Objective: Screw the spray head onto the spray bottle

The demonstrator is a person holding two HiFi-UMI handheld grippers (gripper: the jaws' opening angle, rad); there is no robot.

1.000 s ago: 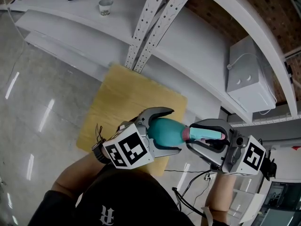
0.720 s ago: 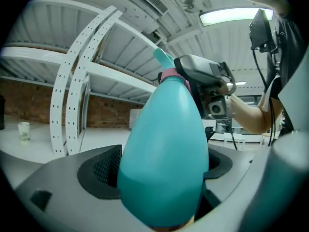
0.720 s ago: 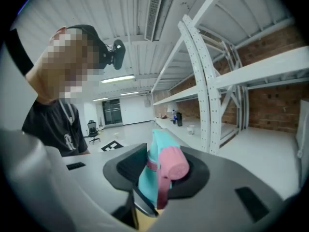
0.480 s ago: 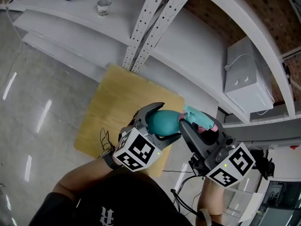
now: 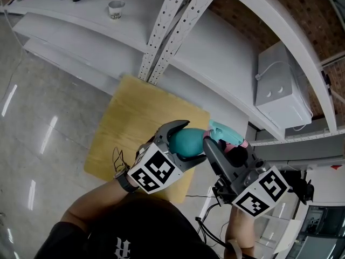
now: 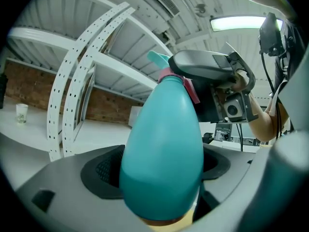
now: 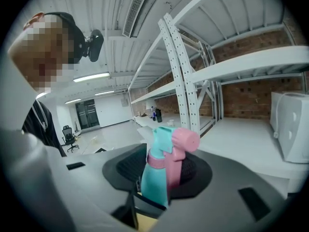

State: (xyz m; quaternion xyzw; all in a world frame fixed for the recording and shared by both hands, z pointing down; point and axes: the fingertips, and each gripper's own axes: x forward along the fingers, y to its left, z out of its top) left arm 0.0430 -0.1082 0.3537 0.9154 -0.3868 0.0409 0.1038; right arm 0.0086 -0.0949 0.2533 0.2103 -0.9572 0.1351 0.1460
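The left gripper (image 5: 191, 141) is closing on the round spray bottle (image 6: 164, 149) while the right gripper (image 5: 220, 144) pinches the spray head (image 7: 166, 163), so twisting could make the bottle slip.

No word, number or brand is showing clearly enough to be read anywhere. The left marker cube (image 5: 155, 171) and the right marker cube (image 5: 265, 192) are showing only black-and-white square patterns, not letters or digits. A white emblem (image 5: 123, 247) is showing on the person's black shirt (image 5: 151, 225) without any legible lettering, and the paper cup (image 5: 116, 8) standing on the white shelf (image 5: 81, 14) is carrying print too small to make out.
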